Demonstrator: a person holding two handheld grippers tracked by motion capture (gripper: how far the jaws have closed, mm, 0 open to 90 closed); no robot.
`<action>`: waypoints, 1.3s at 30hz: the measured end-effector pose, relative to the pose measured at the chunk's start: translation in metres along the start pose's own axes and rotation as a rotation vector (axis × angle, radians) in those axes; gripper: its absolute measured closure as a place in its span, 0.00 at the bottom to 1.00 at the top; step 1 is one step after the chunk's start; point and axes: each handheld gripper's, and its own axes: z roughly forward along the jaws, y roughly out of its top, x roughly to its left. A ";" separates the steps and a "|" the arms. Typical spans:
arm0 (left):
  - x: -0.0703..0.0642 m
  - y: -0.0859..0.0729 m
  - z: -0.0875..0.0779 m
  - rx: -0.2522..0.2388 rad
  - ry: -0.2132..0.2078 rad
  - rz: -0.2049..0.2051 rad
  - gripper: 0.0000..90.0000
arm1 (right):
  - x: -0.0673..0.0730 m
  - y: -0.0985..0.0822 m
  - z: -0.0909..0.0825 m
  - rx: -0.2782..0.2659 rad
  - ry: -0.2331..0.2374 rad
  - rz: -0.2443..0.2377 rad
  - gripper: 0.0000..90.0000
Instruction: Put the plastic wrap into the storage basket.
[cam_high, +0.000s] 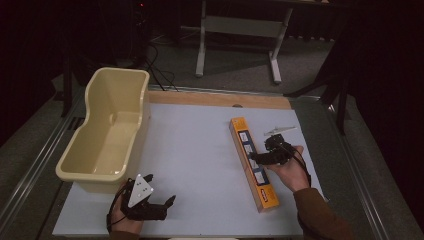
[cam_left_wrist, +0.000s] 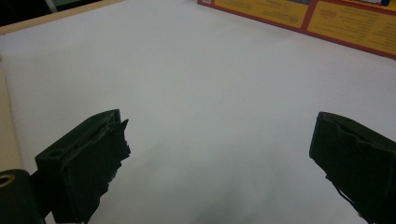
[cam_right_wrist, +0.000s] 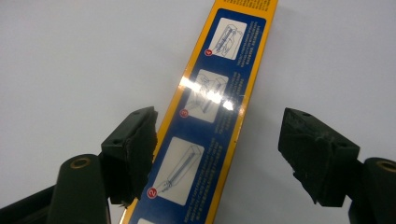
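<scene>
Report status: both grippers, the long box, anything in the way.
Left gripper open, idle near tub. Right gripper open, straddling long yellow box, not gripping. Small clear item beyond box, not blocking.

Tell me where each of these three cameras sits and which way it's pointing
High view: above the person's side, facing forward and down on the table; both hands, left gripper, right gripper.
Left gripper view: on the left gripper, looking across the sheet; open jaws.
Right gripper view: on the right gripper, looking down; jaws straddle the box.
Shared: the box.
</scene>
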 end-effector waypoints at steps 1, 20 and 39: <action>0.000 0.000 0.000 0.000 0.001 0.000 0.04 | 0.000 0.002 0.002 0.004 0.000 -0.003 0.30; 0.000 0.000 0.001 0.005 0.005 -0.004 0.04 | 0.005 0.022 0.032 0.158 -0.014 -0.030 0.25; 0.000 -0.001 0.000 0.005 0.009 -0.007 0.05 | 0.007 0.026 0.063 0.323 -0.020 0.014 0.24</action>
